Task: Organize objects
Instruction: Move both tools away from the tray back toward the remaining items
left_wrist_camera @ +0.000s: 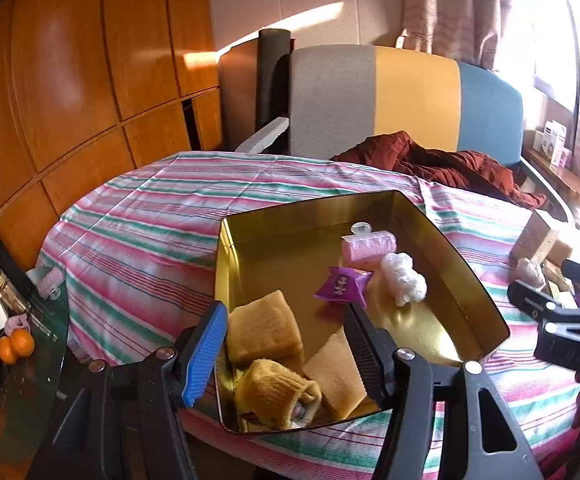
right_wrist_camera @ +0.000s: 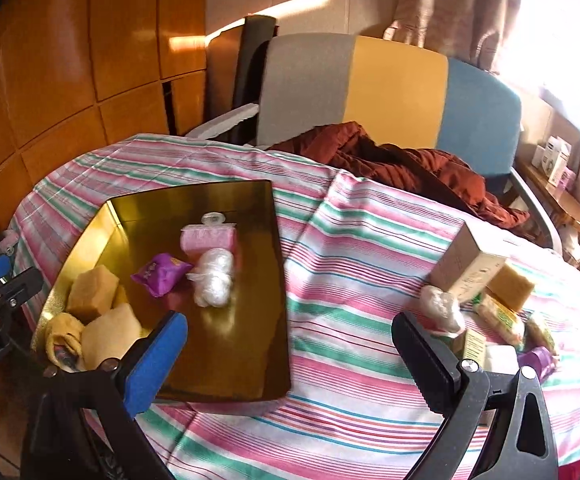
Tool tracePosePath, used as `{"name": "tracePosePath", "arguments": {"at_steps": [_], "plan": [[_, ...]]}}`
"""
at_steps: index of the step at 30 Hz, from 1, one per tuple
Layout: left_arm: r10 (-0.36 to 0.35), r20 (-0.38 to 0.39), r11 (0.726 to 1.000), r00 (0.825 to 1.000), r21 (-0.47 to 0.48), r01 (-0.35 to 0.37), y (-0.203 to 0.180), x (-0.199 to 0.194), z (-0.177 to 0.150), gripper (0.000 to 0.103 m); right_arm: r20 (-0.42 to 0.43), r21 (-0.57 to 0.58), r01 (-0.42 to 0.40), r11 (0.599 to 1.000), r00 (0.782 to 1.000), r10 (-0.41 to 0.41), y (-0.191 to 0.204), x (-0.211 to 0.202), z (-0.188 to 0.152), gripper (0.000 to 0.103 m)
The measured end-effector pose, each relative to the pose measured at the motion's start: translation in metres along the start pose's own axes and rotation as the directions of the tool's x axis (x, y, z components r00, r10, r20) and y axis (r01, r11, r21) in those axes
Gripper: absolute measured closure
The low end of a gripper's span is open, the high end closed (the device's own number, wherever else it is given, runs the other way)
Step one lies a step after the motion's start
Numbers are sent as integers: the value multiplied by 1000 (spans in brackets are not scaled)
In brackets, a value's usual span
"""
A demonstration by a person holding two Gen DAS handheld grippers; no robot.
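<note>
A gold tin tray lies on the striped tablecloth. It holds a pink packet, a purple sachet, a clear plastic bundle, yellow sponges and a rolled yellow cloth. My left gripper is open and empty over the tray's near end. My right gripper is open and empty above the cloth beside the tray. Loose items lie at the right: a cardboard box, a plastic bundle, a sponge and packets.
A striped armchair with a rust-red blanket stands behind the table. A glass side table at the left holds oranges and a bottle. Wooden wall panels rise at the left, a windowsill with boxes at the right.
</note>
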State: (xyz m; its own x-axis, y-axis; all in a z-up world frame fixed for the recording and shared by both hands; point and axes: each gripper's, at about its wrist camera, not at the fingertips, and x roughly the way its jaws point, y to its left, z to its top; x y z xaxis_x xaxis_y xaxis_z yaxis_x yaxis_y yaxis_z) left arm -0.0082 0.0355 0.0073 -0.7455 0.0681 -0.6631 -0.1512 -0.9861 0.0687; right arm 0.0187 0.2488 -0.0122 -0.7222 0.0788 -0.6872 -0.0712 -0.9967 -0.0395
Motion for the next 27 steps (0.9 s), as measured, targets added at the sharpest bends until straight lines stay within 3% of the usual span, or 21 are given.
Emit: {"name": "tracePosePath", "arguments": {"at_steps": [11, 17, 21, 24, 27], "plan": [[-38, -7, 995, 999, 87, 38, -28, -2, 2, 42, -21, 99, 129, 987, 992, -127, -85, -7, -3, 0], [-95, -22, 988, 995, 119, 97, -44, 0, 6, 42, -36, 164, 250, 954, 968, -247, -155, -16, -2, 0], [-194, -40, 973, 980, 118, 197, -56, 0, 11, 41, -60, 250, 338, 907, 941, -334, -213, -19, -13, 0], [-248, -63, 959, 967, 127, 254, -72, 1, 14, 38, -93, 339, 404, 850, 913, -397, -257, -21, -28, 0], [-299, -93, 939, 950, 148, 310, -94, 3, 16, 35, -134, 480, 409, 776, 908, -396, -294, -23, -48, 0]]}}
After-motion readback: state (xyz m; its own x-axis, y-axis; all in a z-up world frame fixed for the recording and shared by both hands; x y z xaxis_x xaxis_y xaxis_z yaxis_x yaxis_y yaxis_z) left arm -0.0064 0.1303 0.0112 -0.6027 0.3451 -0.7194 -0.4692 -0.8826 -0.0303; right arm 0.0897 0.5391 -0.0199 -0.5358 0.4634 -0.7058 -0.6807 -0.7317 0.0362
